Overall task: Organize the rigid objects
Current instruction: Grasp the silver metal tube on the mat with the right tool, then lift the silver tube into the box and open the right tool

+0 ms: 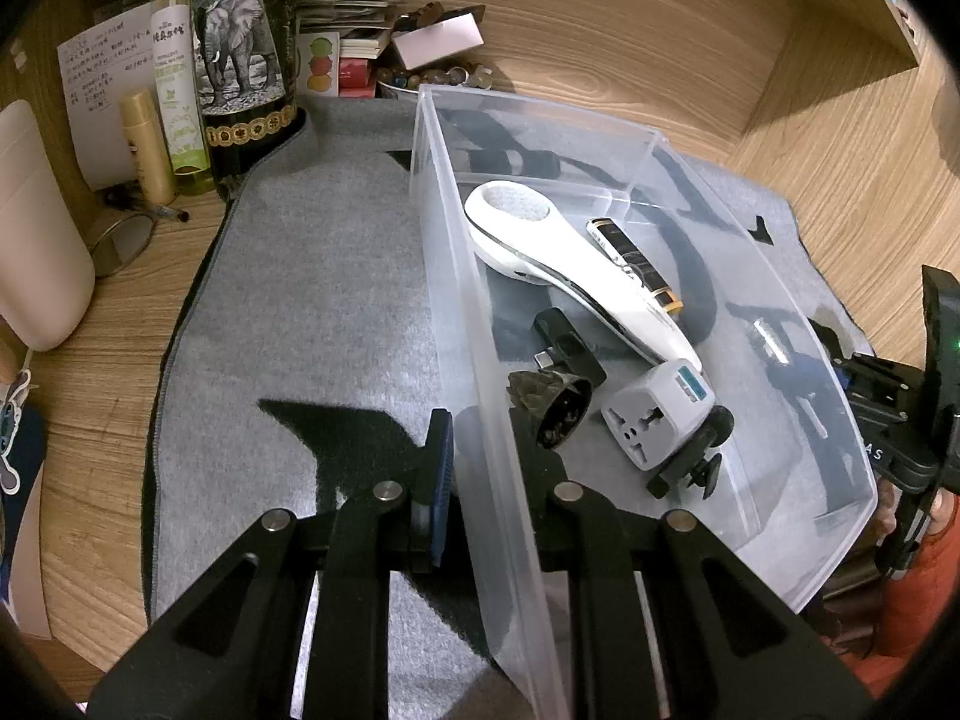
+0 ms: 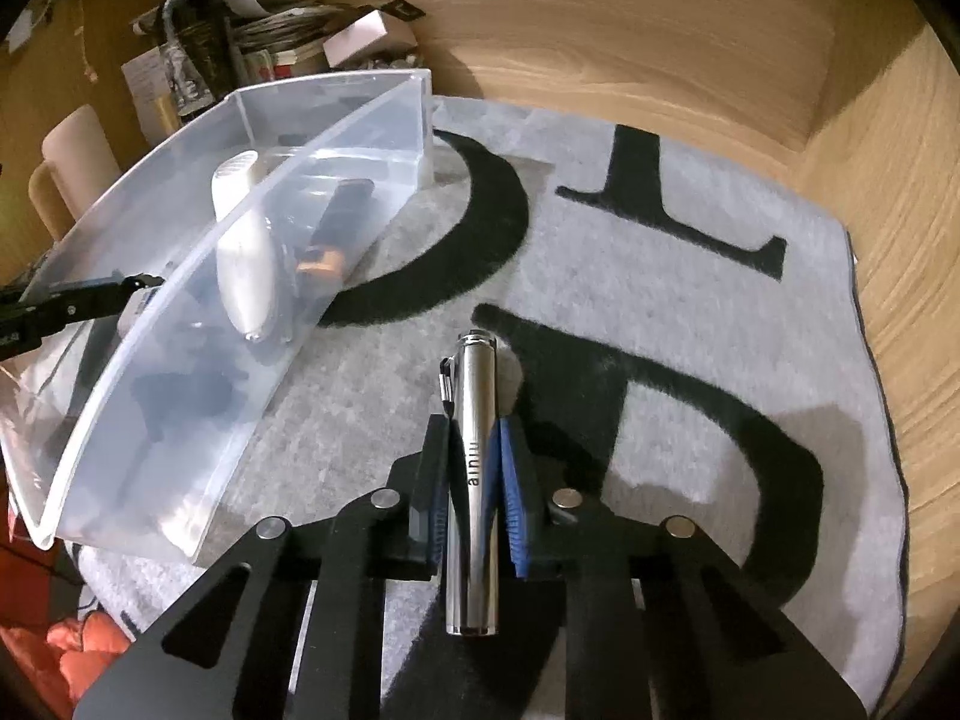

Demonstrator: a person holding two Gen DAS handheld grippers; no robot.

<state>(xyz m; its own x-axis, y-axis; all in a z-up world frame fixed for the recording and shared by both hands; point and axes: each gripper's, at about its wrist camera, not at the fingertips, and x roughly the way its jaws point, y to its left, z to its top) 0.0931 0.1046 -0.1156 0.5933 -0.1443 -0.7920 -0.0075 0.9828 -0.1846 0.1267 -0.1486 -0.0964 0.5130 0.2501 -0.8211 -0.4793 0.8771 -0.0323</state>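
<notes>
A clear plastic bin [image 1: 456, 276] stands on a grey mat [image 1: 312, 312]. Inside lie a white handheld massager [image 1: 576, 276], a black and gold lighter-like stick [image 1: 636, 264], a white travel adapter [image 1: 660, 414], a black pinecone-like piece [image 1: 549, 402] and small black parts. My left gripper [image 1: 480, 468] is shut on the bin's near wall, one finger outside and one inside. My right gripper [image 2: 474, 480] is shut on a silver metal cylinder [image 2: 474, 468] with a clip, held above the mat [image 2: 660, 300] to the right of the bin [image 2: 198, 324].
Bottles, a gold tube [image 1: 147, 144], an elephant-print tin [image 1: 240, 60], papers and a bowl of beads [image 1: 432, 78] crowd the back of the wooden desk. A beige case [image 1: 36, 228] and glasses [image 1: 120, 240] lie at the left. Wooden walls enclose the back and right.
</notes>
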